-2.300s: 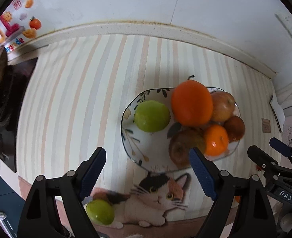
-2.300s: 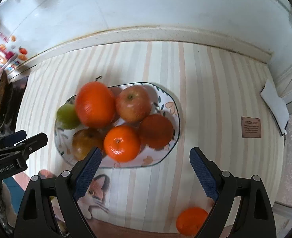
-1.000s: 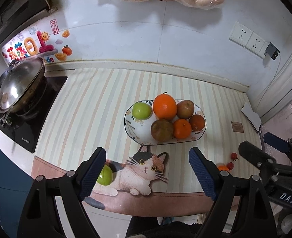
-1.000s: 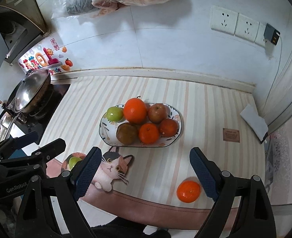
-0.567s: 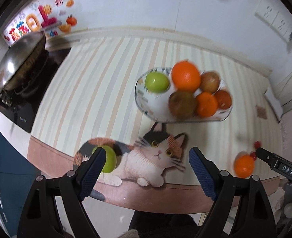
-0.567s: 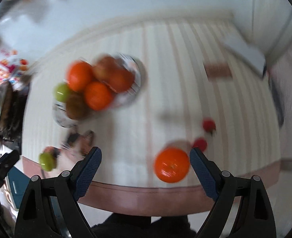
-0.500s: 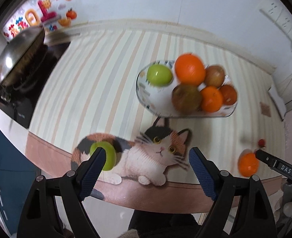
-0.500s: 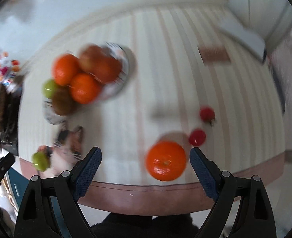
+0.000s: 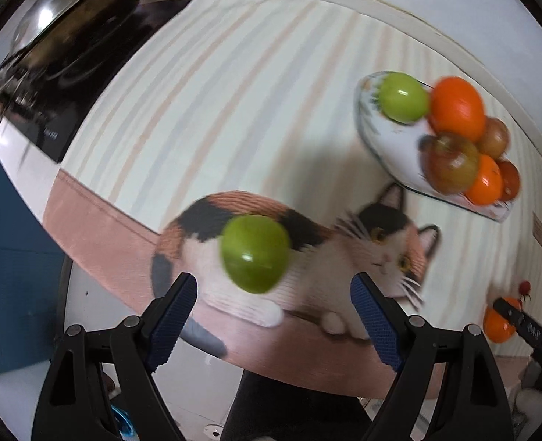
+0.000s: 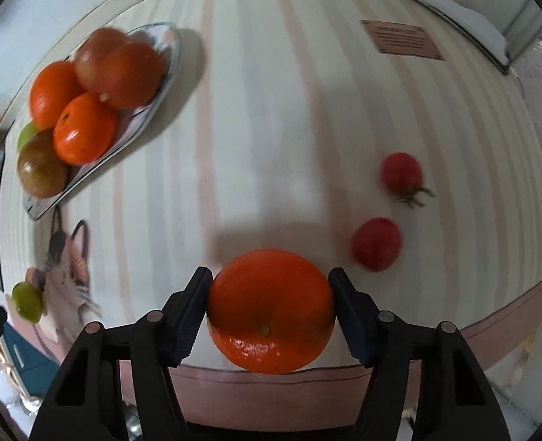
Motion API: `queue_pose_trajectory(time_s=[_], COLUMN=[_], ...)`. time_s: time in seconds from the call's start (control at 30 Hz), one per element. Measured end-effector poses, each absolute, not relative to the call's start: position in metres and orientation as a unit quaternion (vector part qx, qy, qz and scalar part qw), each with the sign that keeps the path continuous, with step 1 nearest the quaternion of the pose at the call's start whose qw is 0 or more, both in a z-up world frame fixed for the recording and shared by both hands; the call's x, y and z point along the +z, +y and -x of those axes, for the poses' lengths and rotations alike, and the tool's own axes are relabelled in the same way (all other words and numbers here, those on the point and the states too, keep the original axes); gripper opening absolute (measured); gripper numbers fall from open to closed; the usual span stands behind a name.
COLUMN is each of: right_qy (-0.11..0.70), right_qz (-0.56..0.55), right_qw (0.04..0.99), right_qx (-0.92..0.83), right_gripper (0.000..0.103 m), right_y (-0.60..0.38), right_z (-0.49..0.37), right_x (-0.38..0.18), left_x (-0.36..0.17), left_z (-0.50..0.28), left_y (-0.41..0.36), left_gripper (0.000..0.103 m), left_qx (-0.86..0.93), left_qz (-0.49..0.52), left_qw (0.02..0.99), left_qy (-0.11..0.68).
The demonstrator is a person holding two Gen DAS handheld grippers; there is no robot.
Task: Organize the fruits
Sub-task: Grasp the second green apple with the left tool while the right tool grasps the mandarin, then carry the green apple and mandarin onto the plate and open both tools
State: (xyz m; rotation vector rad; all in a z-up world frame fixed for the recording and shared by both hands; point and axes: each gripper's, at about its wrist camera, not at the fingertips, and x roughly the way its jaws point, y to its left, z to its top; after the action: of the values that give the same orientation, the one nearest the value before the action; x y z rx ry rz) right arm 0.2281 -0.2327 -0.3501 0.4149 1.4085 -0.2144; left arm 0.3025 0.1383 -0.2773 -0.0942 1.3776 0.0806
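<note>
Your right gripper (image 10: 270, 307) has just been closing, and the loose orange (image 10: 271, 310) now sits squarely between its blue pads (image 10: 191, 314), which meet the fruit at its widest line on both sides, so read this as a grip taken on the orange where it lies at the near edge of the striped counter mat (image 10: 271, 110). Coming straight down like that makes sense: a round fruit held across its middle cannot squirt out upward or roll toward the counter's edge. Your left gripper (image 9: 271, 316) is spread wide and empty, poised above the loose green apple (image 9: 255, 253), which rests on the printed cat (image 9: 344, 257) near the front of the mat; the apple lies just beyond the fingertips and slightly left of their midline, so nothing is touching it yet. The fruit plate (image 9: 388, 147) stands farther back and to the right in that view, already piled with a green apple, oranges and brownish fruit, and I judge it the home for both loose pieces. Two small red tomatoes (image 10: 375, 244) lie just right of the held orange, close enough that the right pad could nudge them if you swing outward while lifting. The emptier spot on the plate looks to be its left end.
</note>
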Motion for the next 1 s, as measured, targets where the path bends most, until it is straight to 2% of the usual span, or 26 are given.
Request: queue_pose_trajectory(time_s=[0.33, 0.6, 0.73, 0.77, 0.93, 1.0], right_qy=[0.651, 0.663, 0.666, 0.666, 0.667, 0.667], right_qz=[-0.124, -0.091, -0.102, -0.103, -0.100, -0.100], right_qw=[0.749, 0.742, 0.739, 0.738, 0.738, 0.738], right_qx=[0.006, 0.024, 0.025, 0.025, 0.024, 0.024], right_gripper=[0.067, 0.067, 0.067, 0.067, 0.067, 0.067], right_y=[-0.136, -0.090, -0.087, -0.087, -0.090, -0.093], right_z=[-0.268, -0.278, -0.286, -0.286, -0.283, -0.284], right_x=[-0.347, -0.356, -0.358, -0.359, -0.358, -0.358], left_x=[-0.302, -0.331, -0.340, -0.341, -0.338, -0.337], left_z=[-0.323, -0.341, -0.349, -0.350, -0.358, -0.360], left_y=[0.187, 0.182, 0.173, 0.172, 0.153, 0.142], left_gripper=[0.085, 0.087, 0.085, 0.083, 0.052, 0.051], left_qx=[0.062, 0.025, 0.013, 0.010, -0.017, -0.016], left_qz=[0.101, 0.119, 0.121, 0.120, 0.104, 0.087], left_qw=[0.742, 0.717, 0.711, 0.712, 0.720, 0.724], left_qy=[0.660, 0.686, 0.693, 0.692, 0.686, 0.684])
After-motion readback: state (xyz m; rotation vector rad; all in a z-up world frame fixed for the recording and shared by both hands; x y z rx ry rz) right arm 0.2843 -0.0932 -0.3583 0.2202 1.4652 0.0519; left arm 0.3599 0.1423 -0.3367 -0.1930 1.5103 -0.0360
